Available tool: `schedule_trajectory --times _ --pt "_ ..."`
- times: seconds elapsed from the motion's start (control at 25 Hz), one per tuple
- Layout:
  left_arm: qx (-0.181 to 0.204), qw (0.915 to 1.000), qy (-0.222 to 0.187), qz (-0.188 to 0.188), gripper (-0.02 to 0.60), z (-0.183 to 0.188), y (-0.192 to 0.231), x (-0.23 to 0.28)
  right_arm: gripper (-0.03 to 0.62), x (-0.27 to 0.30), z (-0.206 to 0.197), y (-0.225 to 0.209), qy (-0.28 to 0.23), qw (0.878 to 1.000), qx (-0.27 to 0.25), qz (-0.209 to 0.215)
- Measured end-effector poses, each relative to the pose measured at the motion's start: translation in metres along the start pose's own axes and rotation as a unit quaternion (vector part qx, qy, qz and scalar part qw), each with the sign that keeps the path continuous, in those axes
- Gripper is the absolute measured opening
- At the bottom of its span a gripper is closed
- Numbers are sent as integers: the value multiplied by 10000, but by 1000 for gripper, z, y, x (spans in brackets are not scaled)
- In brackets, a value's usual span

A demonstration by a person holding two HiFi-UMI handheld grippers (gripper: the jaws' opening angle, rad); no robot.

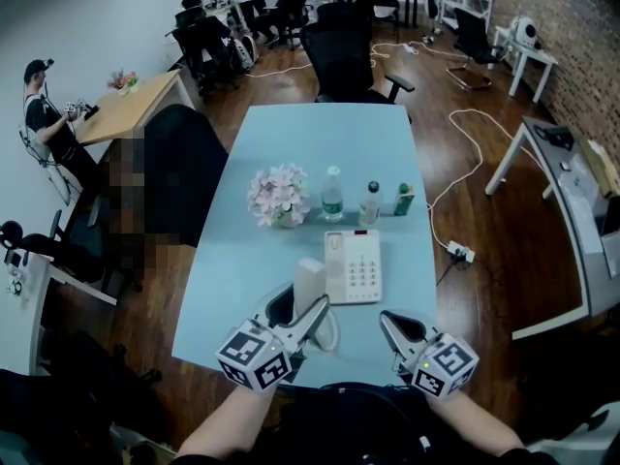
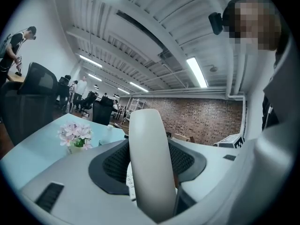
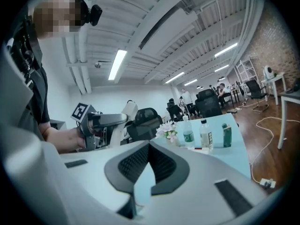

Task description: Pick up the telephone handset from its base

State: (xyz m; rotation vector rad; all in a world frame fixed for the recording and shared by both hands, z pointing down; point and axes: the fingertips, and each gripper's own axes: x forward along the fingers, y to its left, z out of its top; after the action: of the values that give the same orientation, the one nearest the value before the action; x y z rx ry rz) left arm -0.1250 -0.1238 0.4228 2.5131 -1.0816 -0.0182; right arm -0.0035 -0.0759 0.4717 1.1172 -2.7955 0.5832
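Note:
The white telephone handset (image 1: 308, 287) is lifted off its base and stands between the jaws of my left gripper (image 1: 302, 305), which is shut on it. In the left gripper view the handset (image 2: 147, 172) rises upright between the two dark pads (image 2: 112, 165). The white telephone base (image 1: 353, 265) with its keypad lies on the light blue table (image 1: 291, 143), just beyond the handset. My right gripper (image 1: 390, 320) hovers near the table's near edge, right of the phone, its jaws together with nothing in them (image 3: 149, 146). The right gripper view also shows the left gripper (image 3: 101, 125) holding the handset (image 3: 130, 110).
Behind the phone stand a vase of pale flowers (image 1: 279, 197), two clear bottles (image 1: 332, 194) (image 1: 370, 203) and a small green carton (image 1: 404, 200). Black office chairs (image 1: 344, 56) ring the table. A power strip (image 1: 460, 252) and cable lie on the floor to the right. People sit at desks farther back.

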Motion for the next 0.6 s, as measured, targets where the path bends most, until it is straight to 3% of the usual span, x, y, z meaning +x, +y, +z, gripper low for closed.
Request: schedule_trajectory --times 0.6 --pt "-47 9997 -252 60 235 6 -4 -43 12 14 -3 21 107 9998 -136 42"
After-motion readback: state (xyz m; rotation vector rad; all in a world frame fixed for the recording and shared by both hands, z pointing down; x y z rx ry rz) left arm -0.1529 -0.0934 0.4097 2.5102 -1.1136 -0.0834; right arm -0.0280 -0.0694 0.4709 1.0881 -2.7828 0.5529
